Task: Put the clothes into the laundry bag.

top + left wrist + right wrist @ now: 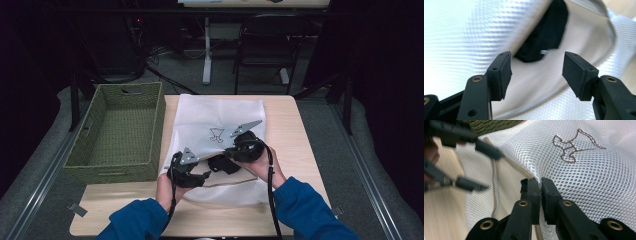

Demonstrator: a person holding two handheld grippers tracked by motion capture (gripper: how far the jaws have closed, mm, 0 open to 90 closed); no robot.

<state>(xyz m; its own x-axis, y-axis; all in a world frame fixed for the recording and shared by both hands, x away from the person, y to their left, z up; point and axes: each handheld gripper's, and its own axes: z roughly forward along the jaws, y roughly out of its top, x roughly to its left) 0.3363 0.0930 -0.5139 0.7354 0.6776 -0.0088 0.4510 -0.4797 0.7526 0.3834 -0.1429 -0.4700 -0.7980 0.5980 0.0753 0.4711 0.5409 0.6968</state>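
A white mesh bag point(215, 117) with a brown embroidered figure point(571, 147) lies on the wooden table point(300, 150). My right gripper point(541, 187) is shut on the bag's upper layer by its trimmed mouth, lifting the mesh point(586, 175). A black garment point(223, 163) sits in the mouth of the bag; in the left gripper view the garment point(546, 35) lies inside on the pale lining. My left gripper point(536, 72) stands open just before the opening with nothing between its pads. In the right gripper view the left gripper point(486, 170) is blurred at the upper left.
A green woven basket point(160, 125) stands at the table's left side, touching the bag's left edge. Bare table shows to the right of the bag and along the front edge. A dark chair point(265, 45) and a table leg stand beyond the far edge.
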